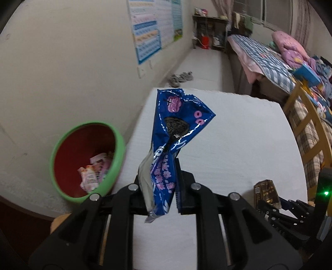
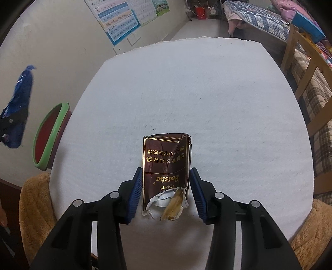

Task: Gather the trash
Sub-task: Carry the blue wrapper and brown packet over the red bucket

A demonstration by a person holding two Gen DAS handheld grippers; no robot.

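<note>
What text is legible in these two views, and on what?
"Baisha": gold script, upside down, on the torn brown cigarette pack between the right gripper fingers.
Chinese characters on that pack: too distorted to transcribe.
Crumpled blue cookie wrapper in the left gripper: print unreadable.
Wall posters: too small.

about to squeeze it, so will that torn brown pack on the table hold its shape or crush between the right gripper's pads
The brown pack will probably crush: it is creased, with one end torn open. It looks empty, so likely light and apt to slide on the table. The right gripper straddles it, jaws open, so closing slowly seems wise.
</note>
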